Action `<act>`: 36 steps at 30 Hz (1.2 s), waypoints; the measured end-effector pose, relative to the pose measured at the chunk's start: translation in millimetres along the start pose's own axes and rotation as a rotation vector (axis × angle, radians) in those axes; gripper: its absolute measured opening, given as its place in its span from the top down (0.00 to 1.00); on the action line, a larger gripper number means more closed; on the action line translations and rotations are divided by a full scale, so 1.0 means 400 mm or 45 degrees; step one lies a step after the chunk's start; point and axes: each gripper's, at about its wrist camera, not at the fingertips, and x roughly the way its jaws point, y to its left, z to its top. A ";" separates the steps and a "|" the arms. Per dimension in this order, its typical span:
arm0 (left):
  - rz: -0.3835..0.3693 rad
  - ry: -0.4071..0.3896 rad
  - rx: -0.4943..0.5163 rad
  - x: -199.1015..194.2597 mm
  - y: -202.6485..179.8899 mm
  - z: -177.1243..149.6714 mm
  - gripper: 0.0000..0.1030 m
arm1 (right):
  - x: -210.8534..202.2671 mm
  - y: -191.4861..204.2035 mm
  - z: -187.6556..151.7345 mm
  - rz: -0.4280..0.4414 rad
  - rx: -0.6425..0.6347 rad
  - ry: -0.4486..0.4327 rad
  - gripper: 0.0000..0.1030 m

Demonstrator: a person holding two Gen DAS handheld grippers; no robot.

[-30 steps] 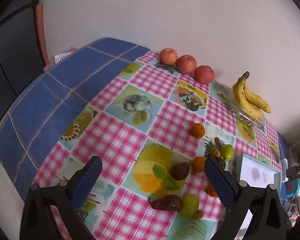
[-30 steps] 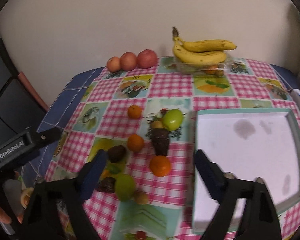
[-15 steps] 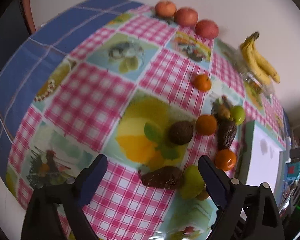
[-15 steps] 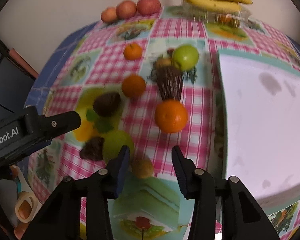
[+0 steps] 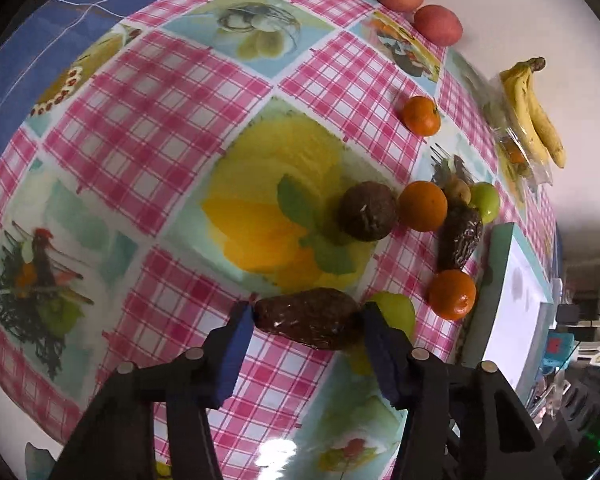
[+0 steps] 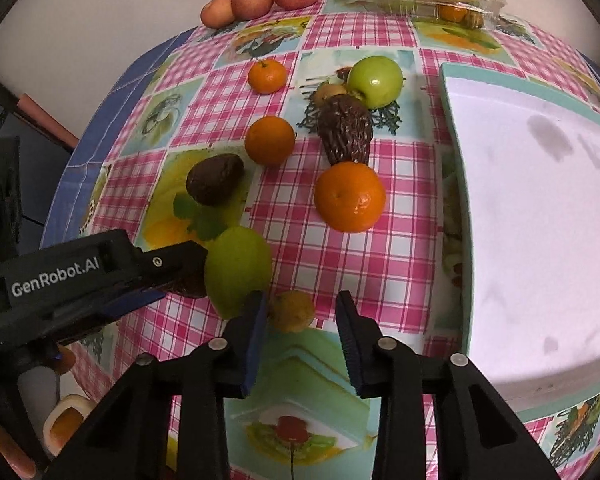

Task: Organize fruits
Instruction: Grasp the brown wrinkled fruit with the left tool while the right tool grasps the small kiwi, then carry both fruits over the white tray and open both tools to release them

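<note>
A dark, wrinkled avocado (image 5: 310,323) was seen lying lengthwise between the blue pads of the left gripper (image 5: 306,318), each pad at or against one end of it; whether it was truly clamped could not be told. Just beyond the gripper's right pad a green fruit (image 5: 396,312) was half hidden. Only in the left wrist view were that avocado's full length and the pads' placement shown; in the right wrist view it was almost wholly masked by the left gripper's black body and the green fruit (image 6: 238,272).

The right gripper (image 6: 302,312) was held partly open, its pads set either side of a small yellow-brown fruit (image 6: 292,311), a clear gap left at the right pad. That small fruit was shown only by the right wrist view. Beyond the fingers an orange (image 6: 350,197) was seen on the checked tablecloth (image 6: 300,256), and to their right the white tray (image 6: 540,216) lay.
</note>
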 end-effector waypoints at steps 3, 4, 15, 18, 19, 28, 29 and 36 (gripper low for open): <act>0.003 -0.003 0.001 -0.004 0.004 -0.004 0.44 | 0.003 0.000 0.000 0.026 0.003 0.002 0.73; 0.001 -0.003 -0.003 -0.007 0.007 -0.006 0.44 | 0.003 0.000 -0.001 0.030 -0.001 0.000 0.74; 0.014 -0.138 -0.017 -0.075 0.018 0.006 0.44 | -0.061 -0.027 0.007 0.054 0.024 -0.105 0.76; 0.010 -0.186 0.004 -0.101 0.006 0.007 0.44 | -0.102 -0.068 0.012 -0.001 0.059 -0.168 0.76; 0.002 -0.199 0.009 -0.109 0.003 0.007 0.44 | -0.116 -0.090 0.013 -0.016 0.086 -0.192 0.76; -0.069 -0.259 0.135 -0.141 -0.089 -0.029 0.44 | -0.225 -0.317 0.019 -0.339 0.327 -0.292 0.76; -0.077 -0.260 0.164 -0.141 -0.108 -0.040 0.44 | -0.238 -0.351 0.015 -0.357 0.369 -0.292 0.76; -0.121 -0.218 0.417 -0.109 -0.278 -0.126 0.44 | -0.292 -0.545 -0.039 -0.474 0.618 -0.290 0.76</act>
